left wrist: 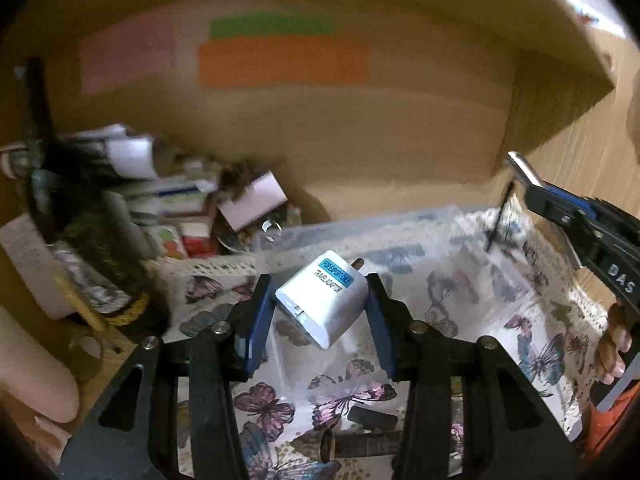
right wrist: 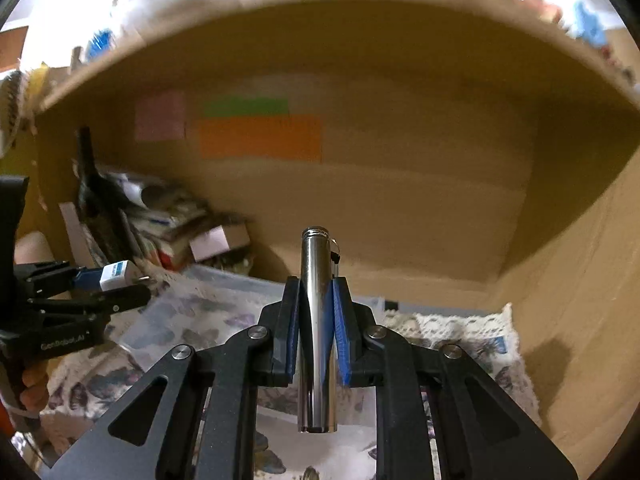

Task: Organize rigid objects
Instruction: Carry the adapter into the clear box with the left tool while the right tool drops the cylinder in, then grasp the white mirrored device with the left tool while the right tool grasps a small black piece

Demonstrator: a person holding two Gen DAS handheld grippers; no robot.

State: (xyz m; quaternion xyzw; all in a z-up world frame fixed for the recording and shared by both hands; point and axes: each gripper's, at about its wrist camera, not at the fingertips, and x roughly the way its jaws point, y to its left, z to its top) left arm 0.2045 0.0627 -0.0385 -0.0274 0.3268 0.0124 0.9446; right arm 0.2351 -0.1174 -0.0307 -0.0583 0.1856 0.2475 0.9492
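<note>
Blue pads (left wrist: 256,320) of the left gripper (left wrist: 318,312) clamp a white adapter (left wrist: 324,300) between them, tilted, its metal pin pointing up and away; a blue label with dark print runs across its upper face; it hangs above a butterfly-print cloth (left wrist: 460,312) that covers the worktop (lace trim shows along the far edge). On the cloth below the gripper lie two dark cylinders (left wrist: 360,440), partly hidden by the gripper's frame. To the left a heap of boxes and papers (left wrist: 172,200) sits against the brown back wall (left wrist: 360,132), which carries pink, green and orange paper patches (left wrist: 284,62).

From the right wrist view, the right gripper (right wrist: 318,320) is closed on a shiny metal tube (right wrist: 318,320), held lengthwise between the fingers, its threaded end pointing away, a small ring hanging beside that end; it too is held above the cloth (right wrist: 460,332). At the left edge of this view the left gripper (right wrist: 116,284) appears with the adapter (right wrist: 116,274), well apart from the tube.
</note>
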